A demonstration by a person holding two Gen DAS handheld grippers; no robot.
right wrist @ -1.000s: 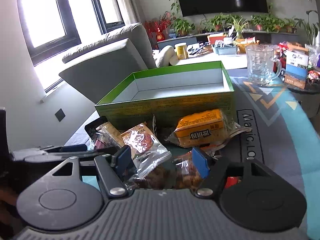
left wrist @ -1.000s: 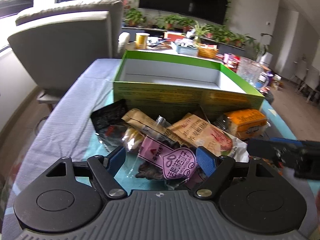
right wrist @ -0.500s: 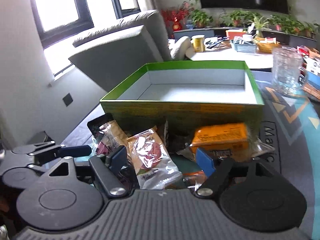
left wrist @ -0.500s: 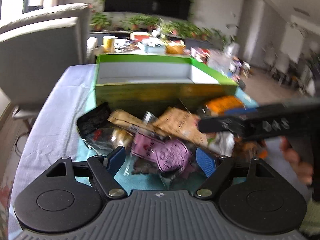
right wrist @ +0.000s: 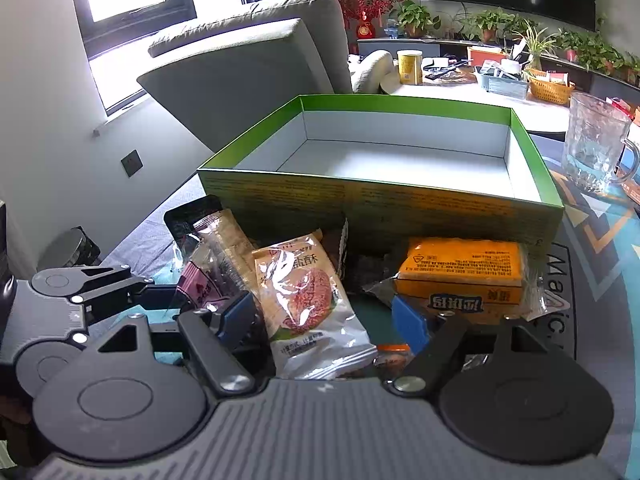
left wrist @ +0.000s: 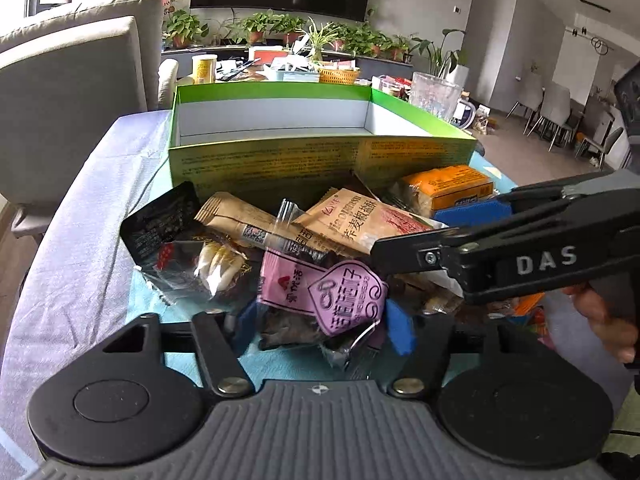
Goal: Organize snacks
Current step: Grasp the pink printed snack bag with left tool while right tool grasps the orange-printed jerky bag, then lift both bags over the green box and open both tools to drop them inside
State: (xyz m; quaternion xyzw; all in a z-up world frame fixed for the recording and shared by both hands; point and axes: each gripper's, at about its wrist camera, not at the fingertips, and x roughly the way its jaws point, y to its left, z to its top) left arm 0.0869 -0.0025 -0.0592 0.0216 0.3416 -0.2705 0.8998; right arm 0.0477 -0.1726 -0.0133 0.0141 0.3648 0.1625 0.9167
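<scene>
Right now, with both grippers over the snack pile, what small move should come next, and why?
Probably finish closing the left gripper on the pink snack packet. Its jaws are closing with that packet between them, and the green box behind the pile holds nothing yet, so a firm grip should come before lifting.

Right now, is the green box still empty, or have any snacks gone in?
Empty. The green box shows only bare white floor and walls in both wrist views; the snack packets all lie piled on the table in front of it.

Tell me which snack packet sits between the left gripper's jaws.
The pink and purple packet, nearest of the pile, lies between the closing jaws of the left gripper; the others lie farther back.
</scene>
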